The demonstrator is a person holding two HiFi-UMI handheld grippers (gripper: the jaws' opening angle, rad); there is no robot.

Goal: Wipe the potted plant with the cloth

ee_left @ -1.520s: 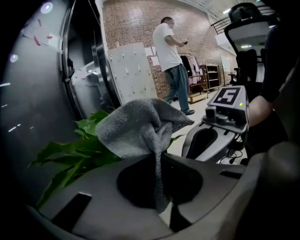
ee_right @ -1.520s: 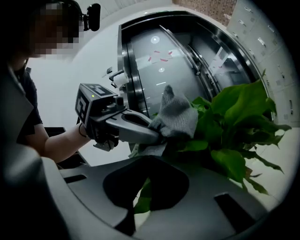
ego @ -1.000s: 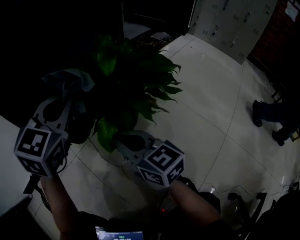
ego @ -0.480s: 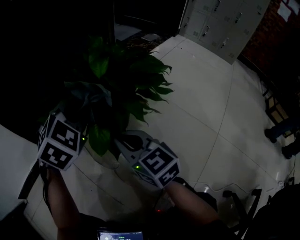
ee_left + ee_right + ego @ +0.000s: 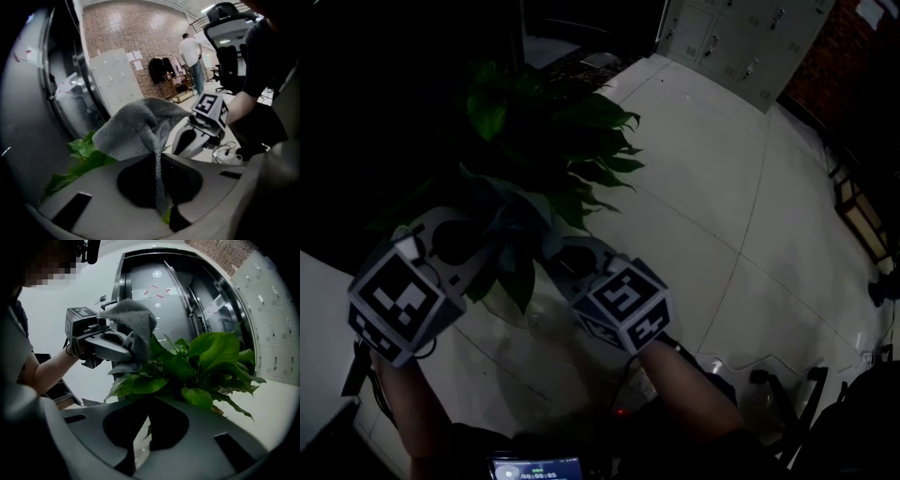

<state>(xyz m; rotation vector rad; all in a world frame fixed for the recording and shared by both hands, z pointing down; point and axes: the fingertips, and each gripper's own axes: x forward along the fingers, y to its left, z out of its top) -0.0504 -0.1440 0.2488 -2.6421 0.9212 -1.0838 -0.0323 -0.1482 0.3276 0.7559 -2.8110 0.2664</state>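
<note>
Count taken across all views.
- potted plant (image 5: 553,141): 1; its leaves overlap in the dark, so no leaf count
- cloth (image 5: 136,129): 1, grey
- grippers: 2, the left gripper (image 5: 511,234) and the right gripper (image 5: 562,261)
- marker cubes: 2, one per gripper
- standing person (image 5: 191,56): 1
- office chair (image 5: 229,42): 1
- clothes rack (image 5: 164,75): 1
- bank of lockers (image 5: 741,37): 1

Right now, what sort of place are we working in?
Probably an office or workplace lobby: lockers along the wall, a brick wall with a clothes rack against it, and an office chair on pale tiled floor.
</note>
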